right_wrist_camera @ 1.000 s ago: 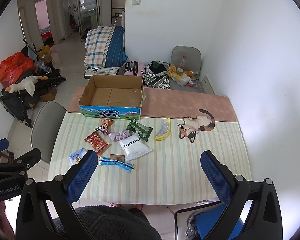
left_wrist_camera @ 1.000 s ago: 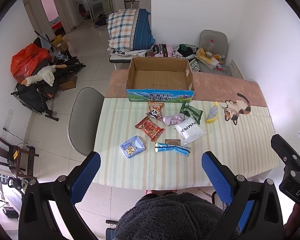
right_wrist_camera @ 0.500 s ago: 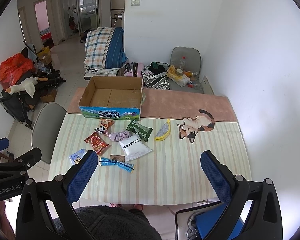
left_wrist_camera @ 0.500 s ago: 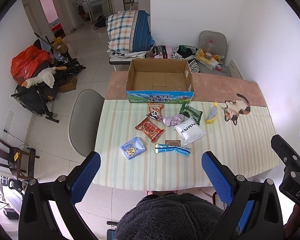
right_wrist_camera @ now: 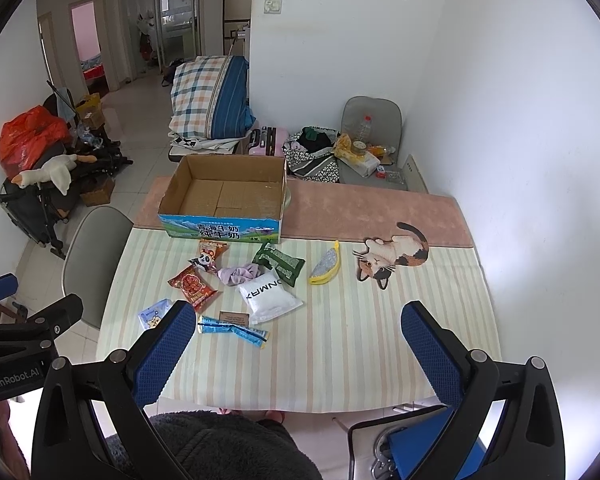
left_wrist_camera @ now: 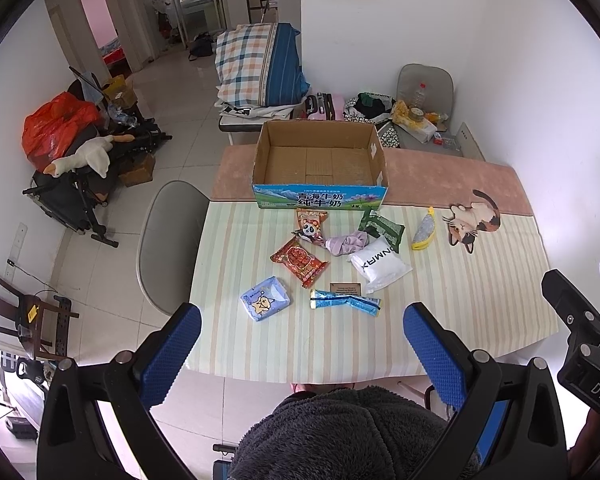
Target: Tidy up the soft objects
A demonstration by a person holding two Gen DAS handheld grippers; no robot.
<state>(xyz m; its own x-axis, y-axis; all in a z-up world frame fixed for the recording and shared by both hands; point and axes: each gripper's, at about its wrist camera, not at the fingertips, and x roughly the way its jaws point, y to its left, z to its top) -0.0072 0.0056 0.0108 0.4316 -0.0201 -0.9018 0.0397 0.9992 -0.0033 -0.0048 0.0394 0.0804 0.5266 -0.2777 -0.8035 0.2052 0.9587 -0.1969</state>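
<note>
Left wrist view is showing both grippers (left_wrist_camera: 302, 344) (right_wrist_camera: 298, 338) hanging released at frame bottom, likely next reaching for packets (left_wrist_camera: 265, 304) below the box (left_wrist_camera: 320, 160).

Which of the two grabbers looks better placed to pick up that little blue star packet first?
Probably the left gripper. The blue star packet lies at the cluster's left edge, nearest the left fingers. From the right gripper it sits far left, partly hidden behind a finger. Both are open, holding nothing.

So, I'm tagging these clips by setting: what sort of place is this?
Most likely a lived-in home dining area: a table with a striped cloth, folded plaid bedding behind it, and doorways to other rooms.
</note>
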